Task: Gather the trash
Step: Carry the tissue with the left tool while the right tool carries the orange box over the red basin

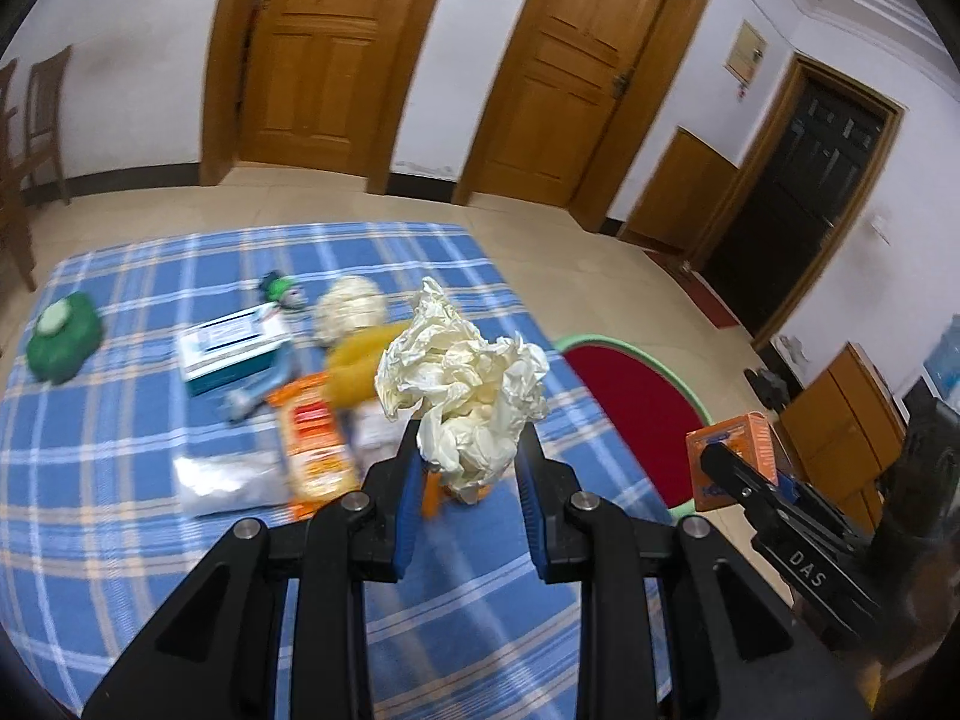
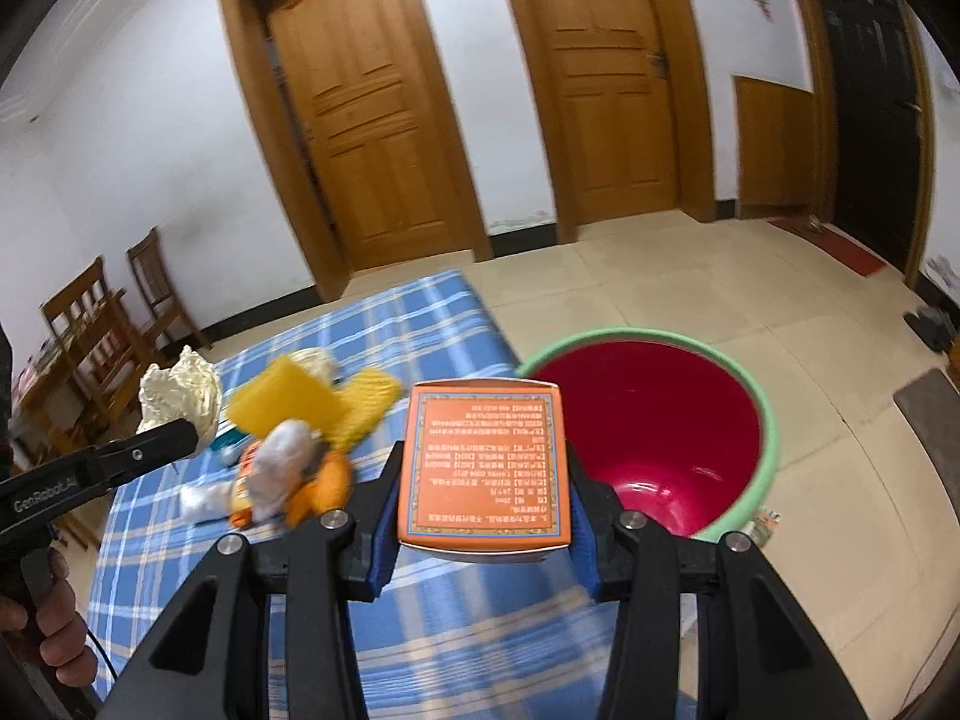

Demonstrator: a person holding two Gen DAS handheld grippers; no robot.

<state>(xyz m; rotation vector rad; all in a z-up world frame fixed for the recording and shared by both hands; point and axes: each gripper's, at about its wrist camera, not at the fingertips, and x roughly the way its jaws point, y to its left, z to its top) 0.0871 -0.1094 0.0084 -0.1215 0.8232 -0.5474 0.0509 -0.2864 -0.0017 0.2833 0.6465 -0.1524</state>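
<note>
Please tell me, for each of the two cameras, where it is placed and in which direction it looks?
Left wrist: on the left gripper, facing the blue plaid cloth; holds crumpled cream paper.
Right wrist: on the right gripper, facing the red green-rimmed bucket; holds an orange cardboard box; a hand shows.
Shared: cloth, bucket, both held things.

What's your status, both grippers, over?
Left gripper shut on crumpled paper. Right gripper shut on orange box. Red bin open, nothing blocking.

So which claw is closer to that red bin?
Right. The right claw, holding the orange box, sits beside the bin; the left claw, gripping paper, is over the table.
</note>
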